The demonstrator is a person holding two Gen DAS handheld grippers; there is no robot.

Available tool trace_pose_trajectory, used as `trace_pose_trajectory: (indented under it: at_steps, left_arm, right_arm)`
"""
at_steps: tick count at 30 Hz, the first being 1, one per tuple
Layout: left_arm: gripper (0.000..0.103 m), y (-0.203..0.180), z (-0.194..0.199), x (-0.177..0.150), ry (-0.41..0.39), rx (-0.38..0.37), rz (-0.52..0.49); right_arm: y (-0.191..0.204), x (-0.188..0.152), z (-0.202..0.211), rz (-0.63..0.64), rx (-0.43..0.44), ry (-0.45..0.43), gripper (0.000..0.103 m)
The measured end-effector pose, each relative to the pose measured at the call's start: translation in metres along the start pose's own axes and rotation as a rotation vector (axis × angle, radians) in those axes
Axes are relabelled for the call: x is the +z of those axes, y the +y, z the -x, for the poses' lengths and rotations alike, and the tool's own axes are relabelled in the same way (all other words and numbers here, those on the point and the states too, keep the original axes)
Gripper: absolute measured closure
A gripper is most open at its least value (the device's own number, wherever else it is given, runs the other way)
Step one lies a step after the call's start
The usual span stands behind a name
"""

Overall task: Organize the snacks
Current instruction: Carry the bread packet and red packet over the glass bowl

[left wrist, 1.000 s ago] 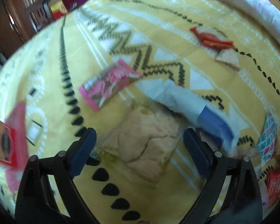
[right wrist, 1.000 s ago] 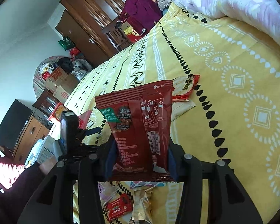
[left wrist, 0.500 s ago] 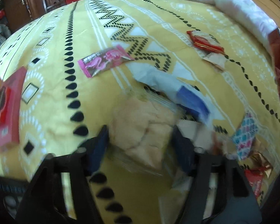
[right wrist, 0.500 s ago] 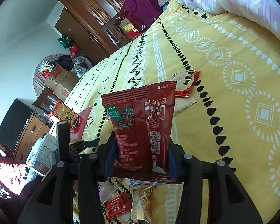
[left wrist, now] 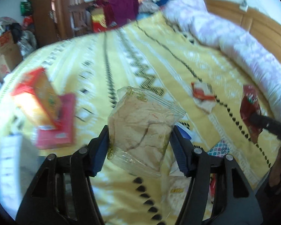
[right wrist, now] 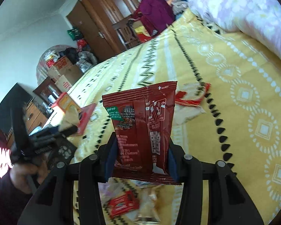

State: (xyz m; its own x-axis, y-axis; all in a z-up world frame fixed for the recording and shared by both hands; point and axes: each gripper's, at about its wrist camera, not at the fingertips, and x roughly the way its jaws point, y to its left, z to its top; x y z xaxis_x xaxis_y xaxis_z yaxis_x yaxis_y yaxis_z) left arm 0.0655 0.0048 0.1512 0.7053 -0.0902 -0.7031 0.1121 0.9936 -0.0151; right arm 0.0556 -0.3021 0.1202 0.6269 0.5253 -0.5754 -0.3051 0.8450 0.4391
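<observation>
Clamping: left gripper (left wrist: 140,140) on clear bread bag (left wrist: 142,129), right gripper (right wrist: 140,157) on maroon packet (right wrist: 142,127); red box (left wrist: 37,101) nearby.

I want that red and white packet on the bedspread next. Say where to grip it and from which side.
Pinch the red and white packet across its puffed red middle, coming from above with the fingers straddling its short width. It lies flat on the yellow bedspread, apart from other snacks, so its edges give little to hold.

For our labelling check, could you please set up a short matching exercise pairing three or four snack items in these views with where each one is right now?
Things:
1. clear bag of pale bread
2. dark red packet
3. red box
4. torn red-and-white wrapper

Places:
A. between the right gripper's fingers
B. flat on the bedspread beneath an orange box
C. between the left gripper's fingers
D. loose on the bedspread, near the quilt

Pairs: 1-C, 2-A, 3-B, 4-D
</observation>
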Motion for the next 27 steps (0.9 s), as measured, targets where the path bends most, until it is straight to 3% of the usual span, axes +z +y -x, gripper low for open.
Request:
trace_pose_trajectory:
  at_steps: [7,11,17,20,23,27]
  left_arm:
    - [0.040,0.089,0.101,0.002,-0.147,0.169,0.141]
    - [0.040,0.159,0.159,-0.017,-0.213,0.296,0.260]
    - [0.040,0.271,0.223,-0.056,-0.258,0.452,0.457]
    - [0.039,0.312,0.232,-0.067,-0.258,0.511,0.532]
    - [0.039,0.349,0.216,-0.078,-0.196,0.515,0.598]
    - [0.039,0.357,0.193,-0.091,-0.129,0.507,0.606]
  right_arm:
    - [0.074,0.020,0.006,0.075,0.093,-0.028,0.052]
    - [0.152,0.036,-0.002,0.179,0.175,-0.026,0.052]
    - [0.304,0.045,-0.034,0.341,0.352,0.019,0.052]
    - [0.378,0.036,-0.059,0.411,0.421,0.070,0.052]
    - [0.440,0.026,-0.090,0.462,0.461,0.128,0.052]
    - [0.491,0.016,-0.129,0.472,0.487,0.209,0.052]
